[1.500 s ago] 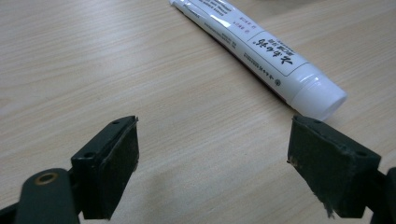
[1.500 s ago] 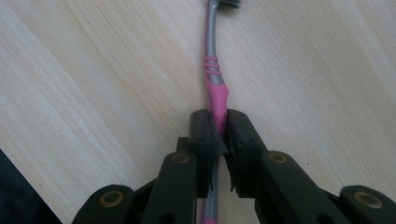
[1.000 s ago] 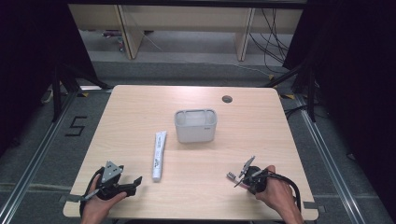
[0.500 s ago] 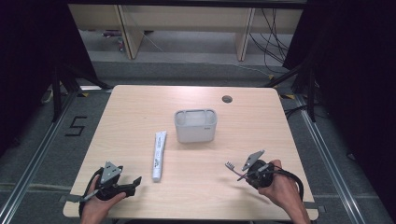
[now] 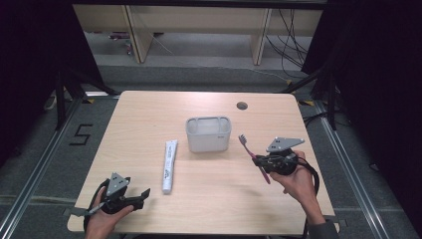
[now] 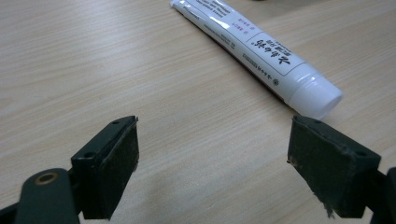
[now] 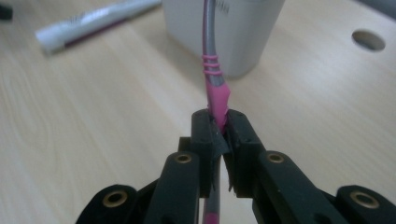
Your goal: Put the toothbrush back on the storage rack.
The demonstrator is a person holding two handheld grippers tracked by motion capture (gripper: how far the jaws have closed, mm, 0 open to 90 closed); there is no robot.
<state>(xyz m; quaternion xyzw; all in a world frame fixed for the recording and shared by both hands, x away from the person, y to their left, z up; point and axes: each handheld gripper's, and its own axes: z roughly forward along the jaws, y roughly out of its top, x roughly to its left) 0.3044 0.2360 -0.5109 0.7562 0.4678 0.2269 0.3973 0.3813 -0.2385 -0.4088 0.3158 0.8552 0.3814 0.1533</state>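
Your right gripper (image 7: 218, 126) had its jaws clamped on the pink part of a toothbrush (image 7: 212, 70) handle, the pads pressing it from both sides. In the right gripper view the handle ran up from the jaws, pink and grey, toward a white plastic cup (image 7: 233, 32) that stood just behind it on the table (image 7: 93, 140). In the high view the toothbrush (image 5: 253, 155) hung tilted in the air, its bristle end pointing up toward the cup (image 5: 208, 133) and its other end slanting down below your right hand (image 5: 293, 174), which held the gripper (image 5: 263, 162) above the right side of the table (image 5: 149, 114).

Your left gripper (image 6: 212, 154) had its jaws wide apart with nothing between them, low over the bare wood. Just beyond its far jaw lay a white toothpaste tube (image 6: 257, 51), cap end nearest. In the high view the tube (image 5: 169, 166) lay left of the cup, apart from it, and your left gripper (image 5: 142, 194) rested near the front left corner.
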